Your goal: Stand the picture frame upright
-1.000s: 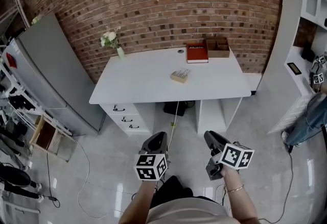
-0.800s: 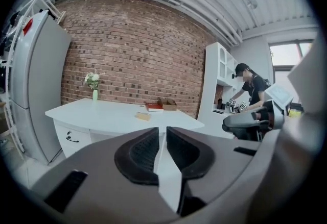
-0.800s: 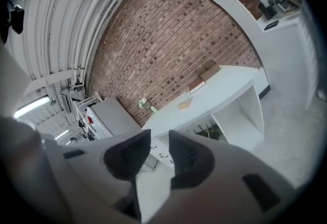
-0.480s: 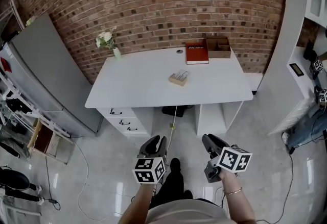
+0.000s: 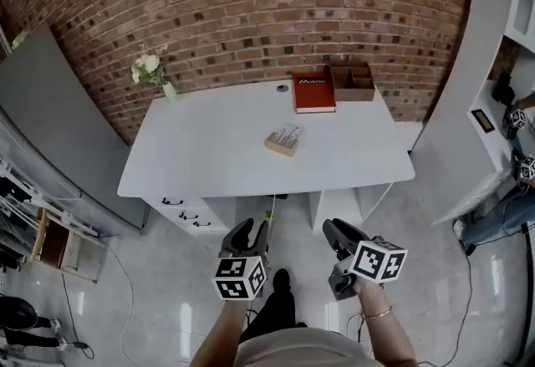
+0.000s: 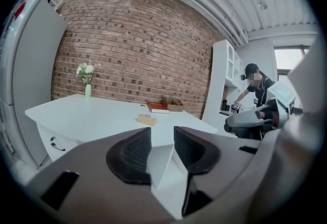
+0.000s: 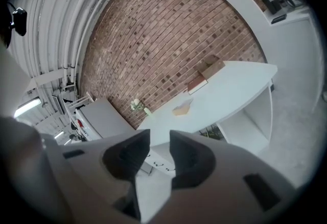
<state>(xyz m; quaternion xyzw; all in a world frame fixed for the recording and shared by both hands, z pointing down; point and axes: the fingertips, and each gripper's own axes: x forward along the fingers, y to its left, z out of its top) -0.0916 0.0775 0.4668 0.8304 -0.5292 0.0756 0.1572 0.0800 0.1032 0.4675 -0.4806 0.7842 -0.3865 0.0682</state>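
Where the counter (image 5: pixel 209 148) meets the brick wall (image 5: pixel 251 14), far ahead of the left tongs (image 5: pixel 251 231) and right tongs (image 5: pixel 334 227), a divided wooden box (image 5: pixel 353 81) hides its contents; a vase (image 5: pixel 170 92) holds white flowers (image 5: pixel 147 66). The picture frame (image 5: pixel 284 140) lies flat mid-counter, well ahead, long axis slanting far-right. Both tongs, over the floor (image 5: pixel 167 273), have just been opening, with nothing between them.

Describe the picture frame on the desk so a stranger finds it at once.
Find the white desk against the brick wall. Near its middle lies the picture frame, small, tan and flat. It alone sits mid-desk; the red book, brown box and flower vase line the back edge.
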